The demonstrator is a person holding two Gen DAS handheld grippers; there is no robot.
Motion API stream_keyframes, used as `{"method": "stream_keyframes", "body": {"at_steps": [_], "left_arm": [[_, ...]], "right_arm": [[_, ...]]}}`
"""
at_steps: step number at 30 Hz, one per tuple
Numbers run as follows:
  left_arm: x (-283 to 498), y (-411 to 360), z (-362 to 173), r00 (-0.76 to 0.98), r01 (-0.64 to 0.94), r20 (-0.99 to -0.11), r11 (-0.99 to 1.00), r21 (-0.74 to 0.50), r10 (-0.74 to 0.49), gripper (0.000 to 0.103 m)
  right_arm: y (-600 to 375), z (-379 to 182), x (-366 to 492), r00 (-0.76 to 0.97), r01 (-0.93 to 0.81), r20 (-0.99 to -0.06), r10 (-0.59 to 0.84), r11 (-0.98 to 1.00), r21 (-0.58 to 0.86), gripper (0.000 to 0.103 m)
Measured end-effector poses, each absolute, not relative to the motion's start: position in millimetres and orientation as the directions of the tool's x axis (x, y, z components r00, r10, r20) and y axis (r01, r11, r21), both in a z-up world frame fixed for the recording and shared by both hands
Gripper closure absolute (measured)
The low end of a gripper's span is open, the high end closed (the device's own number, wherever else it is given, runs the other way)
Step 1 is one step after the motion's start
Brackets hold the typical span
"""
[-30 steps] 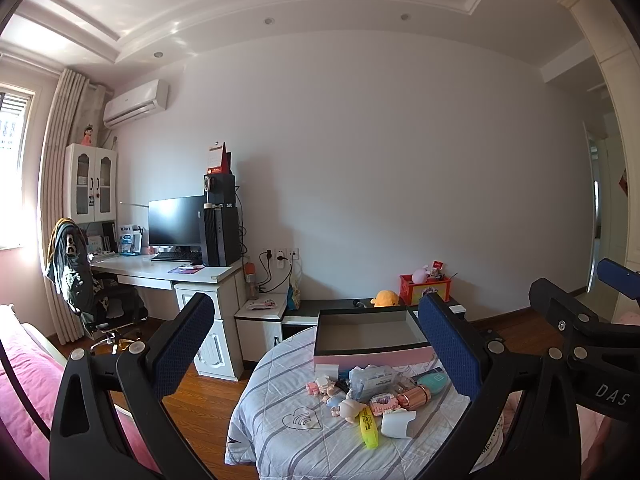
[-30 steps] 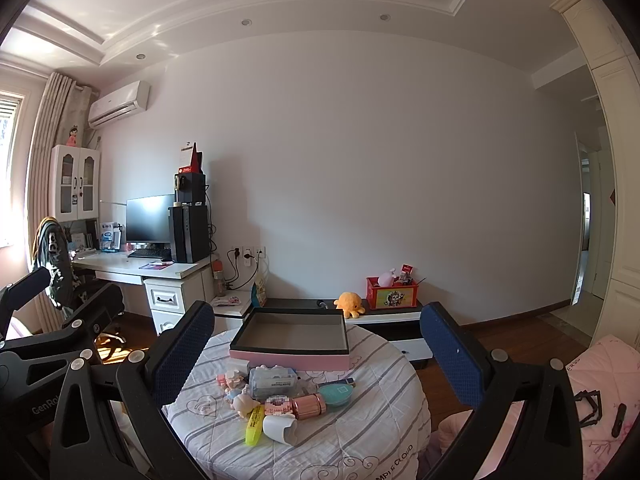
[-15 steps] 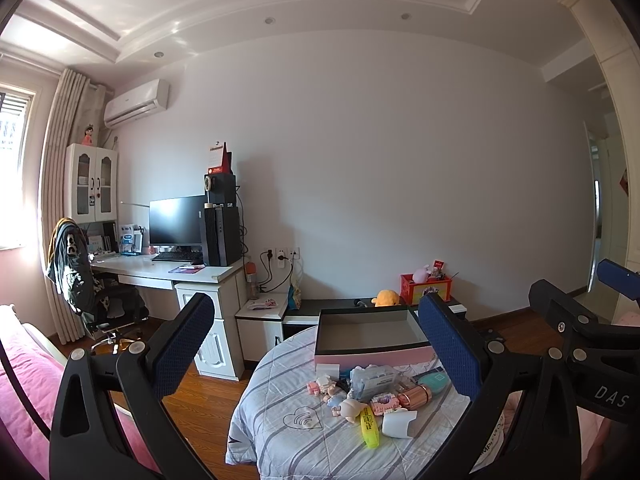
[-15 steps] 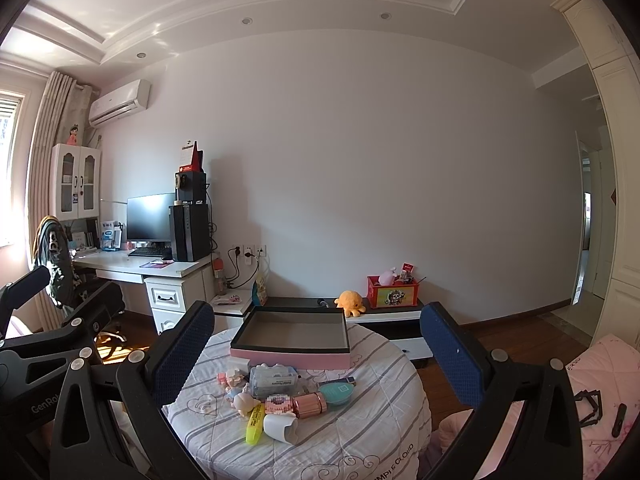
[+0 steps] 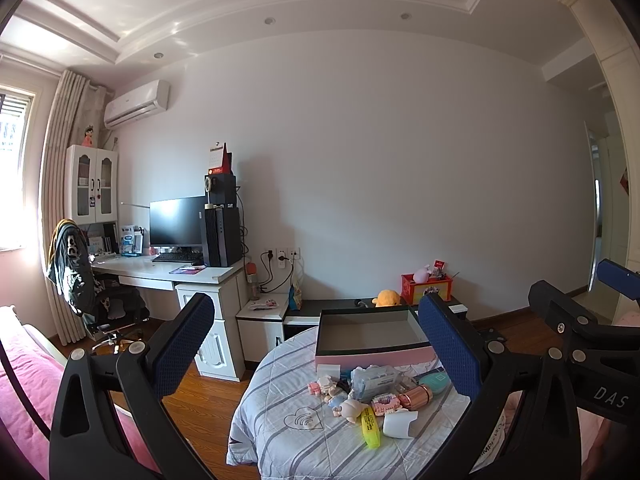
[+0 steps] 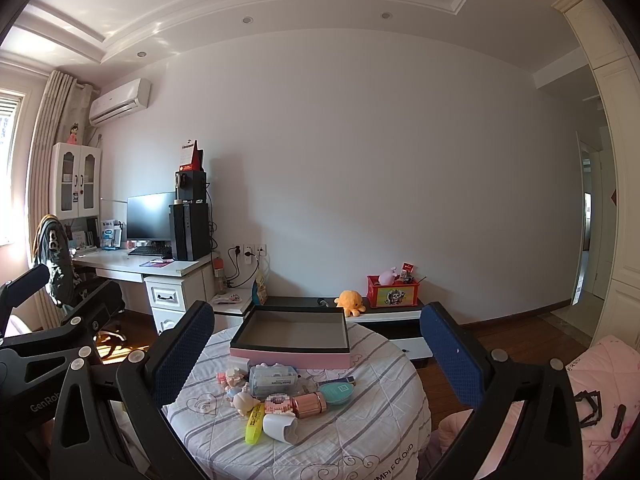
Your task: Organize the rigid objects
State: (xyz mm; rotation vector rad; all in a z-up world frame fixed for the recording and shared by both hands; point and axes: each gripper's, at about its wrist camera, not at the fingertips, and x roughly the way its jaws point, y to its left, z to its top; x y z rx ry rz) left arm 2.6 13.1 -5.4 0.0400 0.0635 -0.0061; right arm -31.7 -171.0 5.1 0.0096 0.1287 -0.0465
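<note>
Claws apart and empty, we are holding both tools back from a round desk (image 6: 360, 432) draped in a striped quilted cover. Our left claw (image 5: 316, 354) is gaping wide with nothing between its blue pads, and our right claw (image 6: 316, 354) is gaping just as wide, equally bare. Neither is touching anything.

We are looking at a shallow pink box (image 6: 291, 340) with a dark rim, sitting open at the far side of the desk. Just in front of it we are seeing a loose cluster: a clear plastic packet (image 6: 273, 380), a teal oval case (image 6: 337, 393), a rose-gold cylinder (image 6: 309, 405) lying on its side, a small pink block (image 6: 278, 403), a few tiny figurines (image 6: 242, 398), a yellow highlighter (image 6: 254, 426) and a white cup (image 6: 279, 427) tipped over nearest us.

An orange plush (image 6: 349, 301) is sitting on the low cabinet behind.
</note>
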Motion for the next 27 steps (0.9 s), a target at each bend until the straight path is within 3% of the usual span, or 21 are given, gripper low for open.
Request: {"method": "stream_keyframes", "body": {"at_steps": [17,27], "left_arm": [[20,14,-19,0.995,0.017,-0.101,0.999,0.044,-0.013,0.000],[78,8,-64,0.968,0.040,-0.249,0.998,0.051,-0.026,0.000]], "right_arm": [[-176,-3,-13,0.985,0.041,-0.169,-0.038,0.999,0.018,0.000],[-182,-44,36,0.960,0.018,-0.279,-0.011,1.000,0.023,0.000]]}}
